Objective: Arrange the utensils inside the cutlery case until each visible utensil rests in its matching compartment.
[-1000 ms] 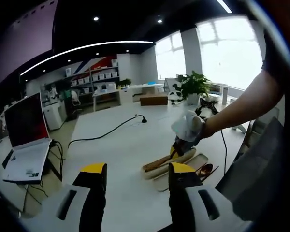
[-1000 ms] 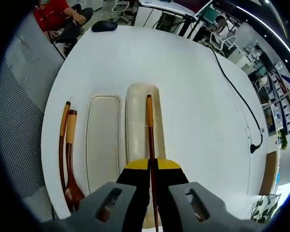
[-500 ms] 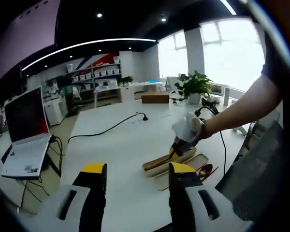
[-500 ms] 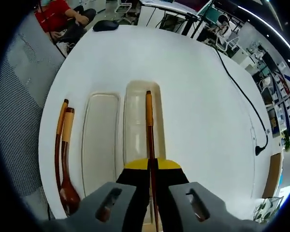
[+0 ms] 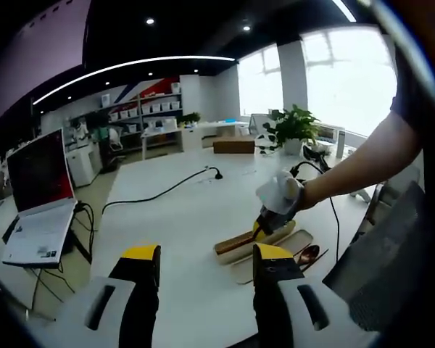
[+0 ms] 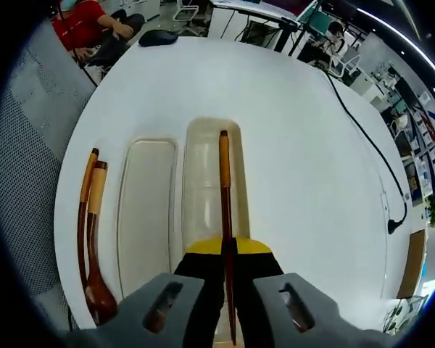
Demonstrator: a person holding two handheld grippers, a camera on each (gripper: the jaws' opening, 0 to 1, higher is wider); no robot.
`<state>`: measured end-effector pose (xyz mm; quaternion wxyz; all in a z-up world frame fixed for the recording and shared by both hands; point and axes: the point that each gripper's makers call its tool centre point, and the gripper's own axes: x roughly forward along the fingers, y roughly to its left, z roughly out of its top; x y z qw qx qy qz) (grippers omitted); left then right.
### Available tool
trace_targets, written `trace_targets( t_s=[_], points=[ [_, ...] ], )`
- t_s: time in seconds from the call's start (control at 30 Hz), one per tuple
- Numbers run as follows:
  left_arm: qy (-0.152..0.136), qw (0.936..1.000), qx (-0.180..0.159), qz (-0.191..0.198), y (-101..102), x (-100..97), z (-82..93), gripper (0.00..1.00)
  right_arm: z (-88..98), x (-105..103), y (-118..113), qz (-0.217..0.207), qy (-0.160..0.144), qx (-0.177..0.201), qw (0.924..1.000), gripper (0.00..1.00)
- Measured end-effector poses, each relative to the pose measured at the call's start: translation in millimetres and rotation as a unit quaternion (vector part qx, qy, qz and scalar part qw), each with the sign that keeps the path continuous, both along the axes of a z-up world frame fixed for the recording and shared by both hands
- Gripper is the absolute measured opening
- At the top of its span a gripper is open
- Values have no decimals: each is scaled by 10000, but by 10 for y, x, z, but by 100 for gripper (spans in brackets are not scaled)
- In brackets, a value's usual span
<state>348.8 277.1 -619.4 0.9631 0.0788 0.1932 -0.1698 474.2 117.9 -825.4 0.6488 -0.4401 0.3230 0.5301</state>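
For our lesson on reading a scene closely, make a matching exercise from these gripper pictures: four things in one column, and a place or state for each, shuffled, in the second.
Things:
1. chopstick
2. spoon
3. laptop
4. left gripper

Places or states:
A. lying on the table beside the case, outside it
B. open, with nothing between its jaws
C. standing open off the far side of the white table
D. clamped in the right gripper, over a tray of the cutlery case

Pairs: 1-D, 2-A, 3-C, 4-B
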Motion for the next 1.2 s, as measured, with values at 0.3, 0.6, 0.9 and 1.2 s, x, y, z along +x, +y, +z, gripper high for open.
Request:
trace_targets(
  t_s=[0.3,0.6,0.9,1.2],
  points=[
    [-21,10000,30,8,1,3,10,52,26,-2,-12,8,-59,147,9999,1],
    [-61,10000,35,-14,-28,-7,43,52,222,-31,-30,-299,-131,541,9980,11],
    [-137,9999,49,-26,-42,-10,80,52,508,24,-125,-691,-594,922,9916,39],
    [-238,9996,88,-89,-40,-12,92,52,750,-136,-160,-1082,-392,1244,9855,41]
  ],
)
